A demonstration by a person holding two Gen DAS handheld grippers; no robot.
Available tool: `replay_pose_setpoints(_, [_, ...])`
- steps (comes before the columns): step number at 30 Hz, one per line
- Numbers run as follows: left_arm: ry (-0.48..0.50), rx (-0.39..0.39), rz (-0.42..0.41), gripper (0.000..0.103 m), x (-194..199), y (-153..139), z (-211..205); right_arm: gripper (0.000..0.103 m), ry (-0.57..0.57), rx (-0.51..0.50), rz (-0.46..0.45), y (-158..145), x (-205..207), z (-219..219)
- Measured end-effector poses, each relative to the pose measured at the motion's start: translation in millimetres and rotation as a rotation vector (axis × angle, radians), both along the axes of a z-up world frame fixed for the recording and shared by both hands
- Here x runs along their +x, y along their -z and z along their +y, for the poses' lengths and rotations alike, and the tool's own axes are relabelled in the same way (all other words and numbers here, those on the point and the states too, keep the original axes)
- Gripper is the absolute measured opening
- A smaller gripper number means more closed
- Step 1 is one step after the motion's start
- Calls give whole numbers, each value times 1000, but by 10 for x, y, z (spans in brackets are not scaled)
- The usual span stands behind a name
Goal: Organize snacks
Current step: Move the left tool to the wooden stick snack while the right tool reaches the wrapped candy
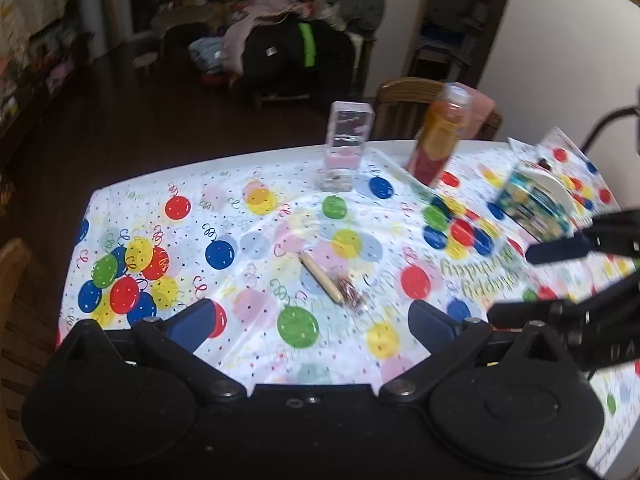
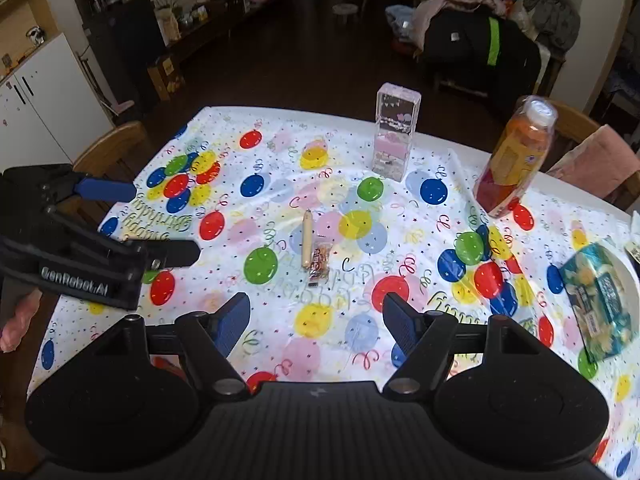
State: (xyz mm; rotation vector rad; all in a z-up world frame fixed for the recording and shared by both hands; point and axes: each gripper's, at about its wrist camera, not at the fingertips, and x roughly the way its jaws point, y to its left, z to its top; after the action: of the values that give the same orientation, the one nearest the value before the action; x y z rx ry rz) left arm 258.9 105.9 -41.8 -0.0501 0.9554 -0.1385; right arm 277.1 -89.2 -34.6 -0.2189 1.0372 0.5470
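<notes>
A tan sausage stick (image 1: 322, 278) (image 2: 307, 238) lies mid-table on the balloon tablecloth, with a small clear candy packet (image 1: 352, 292) (image 2: 319, 264) right beside it. Further back stand a clear box (image 1: 347, 148) (image 2: 396, 136) with pink contents and an orange bottle (image 1: 440, 136) (image 2: 516, 156). A teal snack bag (image 1: 532, 200) (image 2: 600, 300) rests on a white plate (image 1: 558, 186) (image 2: 631, 280) at the right. My left gripper (image 1: 312, 320) (image 2: 166, 222) is open, hovering just short of the sausage. My right gripper (image 2: 316, 324) (image 1: 514, 283) is open too, with nothing between its fingers.
Wooden chairs (image 1: 412, 100) (image 2: 116, 148) stand at the far and left table edges; one at the right carries a pink cloth (image 2: 596, 160). A hand (image 2: 16, 320) holds the left gripper. Beyond the table are a dark floor and a cluttered bench.
</notes>
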Motion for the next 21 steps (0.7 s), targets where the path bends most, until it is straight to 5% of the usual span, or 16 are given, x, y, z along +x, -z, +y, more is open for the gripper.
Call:
replay_pose_setpoints(10, [-92, -7, 84, 99, 647, 416, -61, 73, -27, -27, 59, 457, 517, 121])
replay_pose_setpoints(21, [-145, -39, 224, 73, 1086, 968, -110, 72, -115, -67, 87, 1024, 888, 351])
